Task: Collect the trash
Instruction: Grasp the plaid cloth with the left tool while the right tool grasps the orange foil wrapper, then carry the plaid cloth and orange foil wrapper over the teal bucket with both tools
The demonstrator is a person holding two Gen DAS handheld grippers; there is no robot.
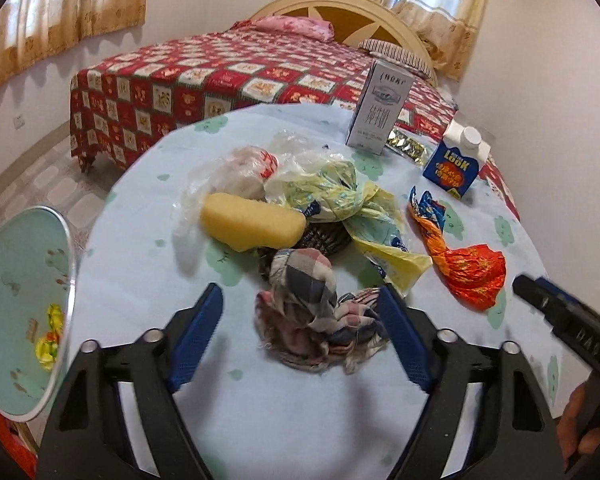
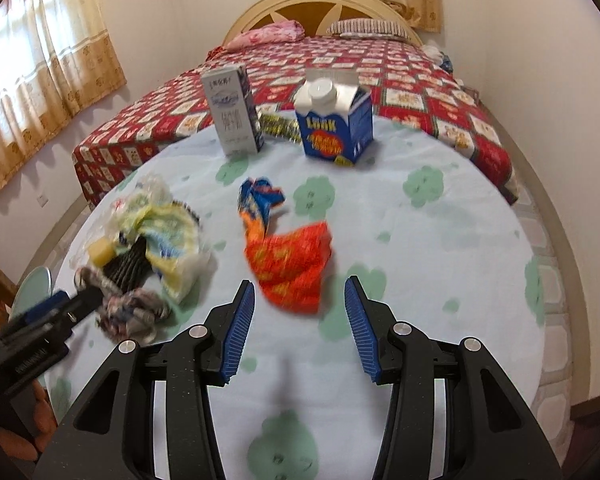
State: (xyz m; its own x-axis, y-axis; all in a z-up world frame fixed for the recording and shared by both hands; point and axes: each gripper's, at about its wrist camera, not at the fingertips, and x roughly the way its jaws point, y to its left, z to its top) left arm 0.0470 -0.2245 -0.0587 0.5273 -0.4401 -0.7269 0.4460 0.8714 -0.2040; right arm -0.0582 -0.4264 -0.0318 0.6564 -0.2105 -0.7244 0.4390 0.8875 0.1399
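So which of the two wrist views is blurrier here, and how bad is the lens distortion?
Right wrist view: motion-smeared, orange wrapper and blue carton soft. Left wrist view: sharper, checked cloth and yellow sponge crisp. Both: strong fisheye bending the table edge, dark corners, even daylight through curtains.

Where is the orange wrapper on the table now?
In the right wrist view the orange wrapper lies just ahead of the right gripper, right of the trash pile.

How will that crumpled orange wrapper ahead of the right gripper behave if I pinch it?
The orange wrapper looks like thin crinkled foil, so it will probably crush and flop rather than hold shape. It likely weighs little and may skid on the tablecloth if nudged. The right gripper stands open just short of it.
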